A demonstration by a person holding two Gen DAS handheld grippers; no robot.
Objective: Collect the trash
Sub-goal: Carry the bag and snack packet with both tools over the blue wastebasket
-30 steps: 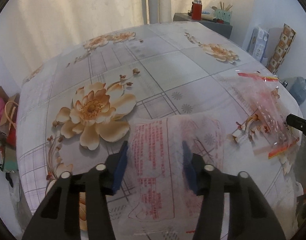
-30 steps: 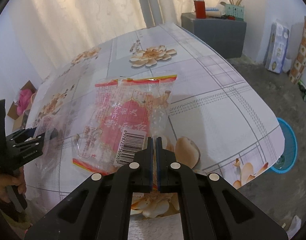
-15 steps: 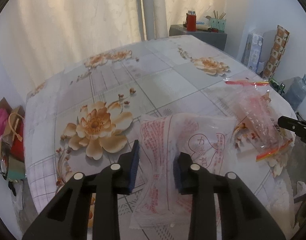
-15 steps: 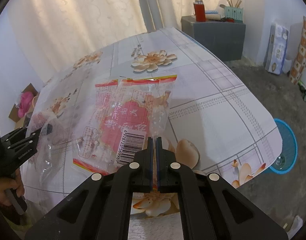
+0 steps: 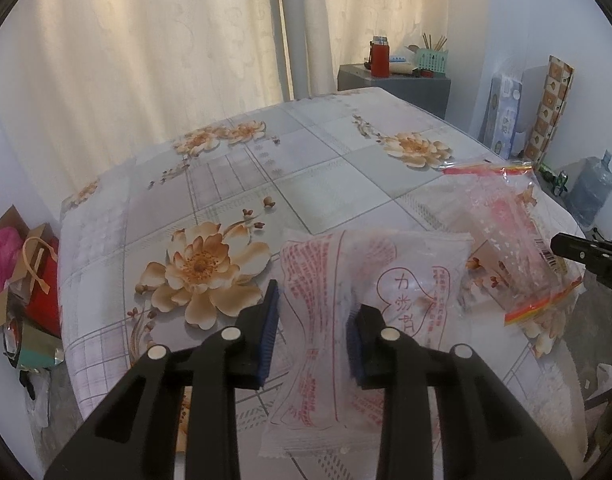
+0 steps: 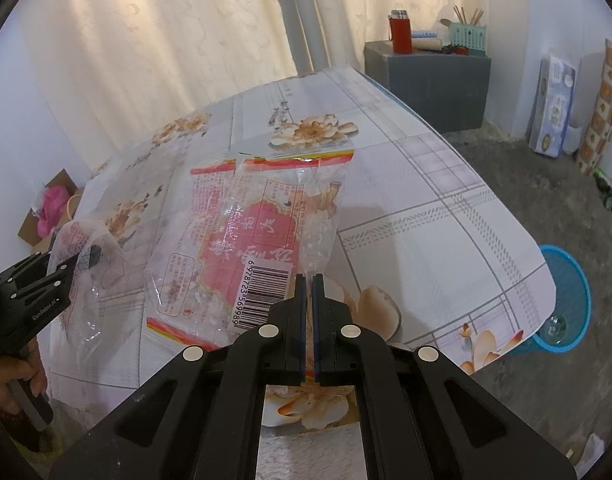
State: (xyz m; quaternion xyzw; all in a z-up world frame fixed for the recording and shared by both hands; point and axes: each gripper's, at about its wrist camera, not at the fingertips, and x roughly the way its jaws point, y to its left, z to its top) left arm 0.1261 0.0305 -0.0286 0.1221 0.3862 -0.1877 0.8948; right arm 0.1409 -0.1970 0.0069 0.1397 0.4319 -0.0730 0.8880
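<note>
A white wrapper with red print point(image 5: 385, 264) is pinched at its waist between the blue pads of my left gripper point(image 5: 311, 308), which is shut on it and holds it just above the flowered tablecloth point(image 5: 266, 168). From the right wrist view, the left gripper point(image 6: 82, 258) grips that crumpled wrapper point(image 6: 72, 236) at the left edge. My right gripper point(image 6: 307, 280) is shut on the corner of a clear wrapper with a red label and barcode point(image 6: 258, 240), raised over the table. That same wrapper point(image 5: 505, 240) hangs from the right gripper's tip point(image 5: 561, 242).
A blue basket point(image 6: 565, 300) stands on the floor past the table's right corner. A grey cabinet point(image 6: 425, 80) with a red flask is behind the table. Boxes and bags point(image 5: 22, 264) lie on the floor at the left. A water jug point(image 5: 589, 192) sits at the right.
My left gripper's jaws closed in on the white wrapper, bunching it, and rose with it off the table. The right gripper stayed shut on the red-label wrapper and hardly moved.
</note>
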